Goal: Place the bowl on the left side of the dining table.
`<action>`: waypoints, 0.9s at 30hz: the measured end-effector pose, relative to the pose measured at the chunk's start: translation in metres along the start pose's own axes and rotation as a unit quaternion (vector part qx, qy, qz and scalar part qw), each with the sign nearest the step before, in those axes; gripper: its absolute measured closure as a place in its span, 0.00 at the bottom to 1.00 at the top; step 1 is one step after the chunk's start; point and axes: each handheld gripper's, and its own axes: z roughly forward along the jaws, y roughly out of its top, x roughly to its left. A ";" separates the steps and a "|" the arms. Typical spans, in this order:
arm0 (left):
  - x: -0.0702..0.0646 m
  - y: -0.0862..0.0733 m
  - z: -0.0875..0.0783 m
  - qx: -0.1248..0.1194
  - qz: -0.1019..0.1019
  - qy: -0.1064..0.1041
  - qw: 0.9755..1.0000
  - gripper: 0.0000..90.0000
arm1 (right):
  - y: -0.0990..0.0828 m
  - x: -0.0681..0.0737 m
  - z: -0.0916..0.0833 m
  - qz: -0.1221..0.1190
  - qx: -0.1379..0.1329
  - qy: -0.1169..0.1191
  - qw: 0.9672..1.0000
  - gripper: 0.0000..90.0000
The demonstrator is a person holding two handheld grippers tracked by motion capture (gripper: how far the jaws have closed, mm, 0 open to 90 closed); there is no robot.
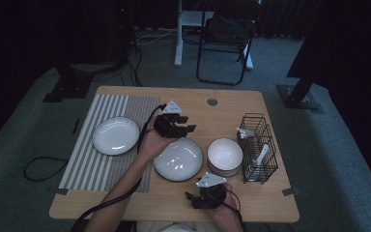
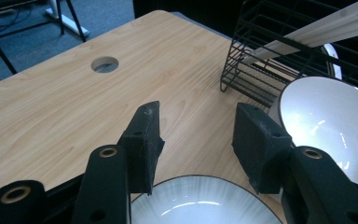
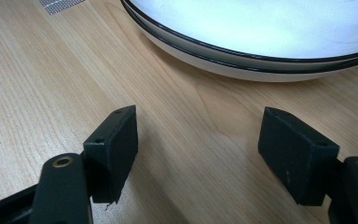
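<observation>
Right now both grippers are open and empty. Seen from the high view, the left gripper [image 1: 185, 126] hovers at the middle of the desk [image 1: 222, 113], just past the far rim of the large plate [image 1: 178, 159]; its own view has the jaws spread wide over bare wood, with the plate's rim [image 2: 200, 200] just below them. The right gripper [image 1: 194, 198] sits low near the desk's front edge, just in front of that plate, jaws parted and facing the plate's side [image 3: 261, 42]; there the plate looks like two stacked, though the view is too close to be sure. Beside the plate, toward the right edge, stands a stack of white bowls [image 1: 225, 156], touching or nearly touching a black wire rack [image 1: 258, 147] holding utensils. A smaller plate [image 1: 116, 135] rests on the striped mat [image 1: 94, 164] along the left edge.
</observation>
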 end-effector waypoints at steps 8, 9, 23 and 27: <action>-0.009 0.005 0.008 0.004 0.009 -0.013 1.000 0.59 | 0.000 0.000 0.000 -0.001 0.000 0.000 1.000 0.31; -0.011 0.005 0.009 0.004 0.009 -0.015 1.000 0.59 | 0.000 0.000 0.000 0.000 0.000 0.000 1.000 0.31; -0.030 0.008 0.027 0.018 0.024 -0.037 0.999 0.59 | 0.000 0.000 0.000 -0.001 0.000 -0.001 1.000 0.31; -0.036 0.008 0.034 0.024 0.029 -0.043 0.998 0.59 | 0.000 0.000 0.000 -0.003 0.001 0.001 1.000 0.31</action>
